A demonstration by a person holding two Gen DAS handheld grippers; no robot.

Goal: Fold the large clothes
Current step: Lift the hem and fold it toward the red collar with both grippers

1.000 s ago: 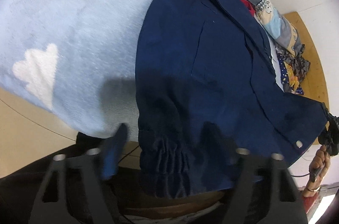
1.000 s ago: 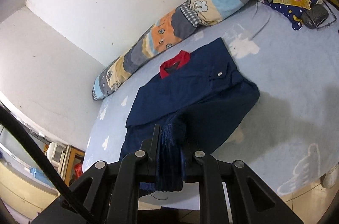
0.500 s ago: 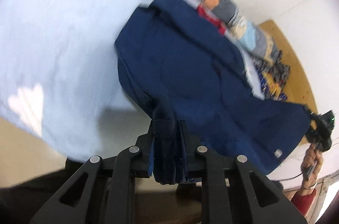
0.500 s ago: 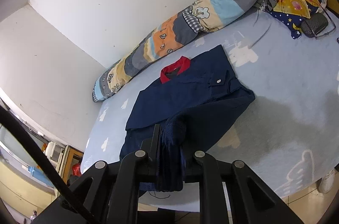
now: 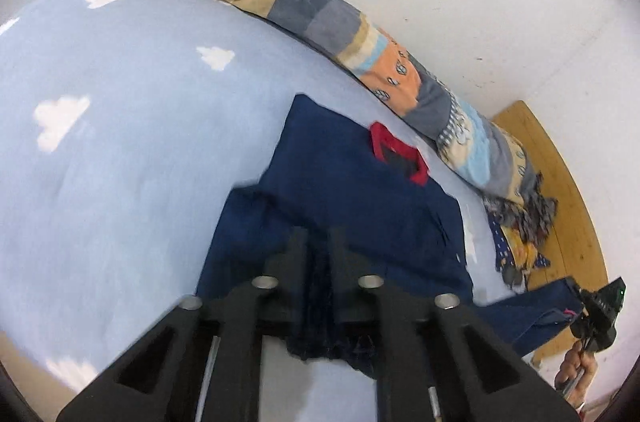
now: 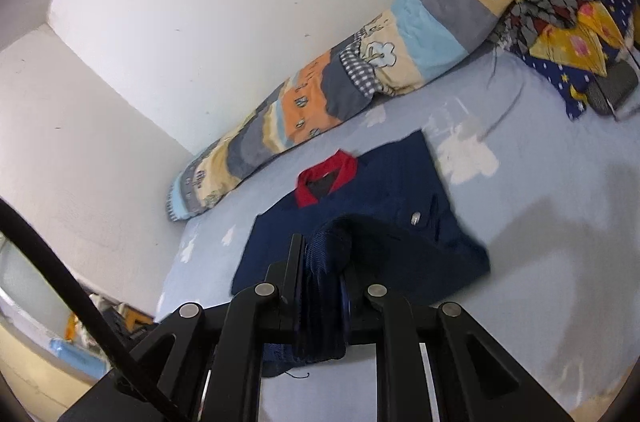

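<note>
Left wrist view: the left gripper (image 5: 318, 246) has its fingers clamped on a bunched fold of the navy jacket's (image 5: 360, 190) hem, lifted off the bed (image 5: 120, 142). In the right wrist view the right gripper (image 6: 320, 262) has its fingers pinched on ribbed fabric at the other hem corner. The jacket's upper half lies flat on the blue cloud-print sheet, red collar (image 6: 326, 176) toward the patchwork bolster (image 6: 320, 94).

The step looks like folding the hem up toward the collar. To do it well, carry the 2 corners forward at the same height and pace — keep the edge taut between them so no slack buckles. Lay the hem just short of the collar, square to the side edges, then release both together.
</note>
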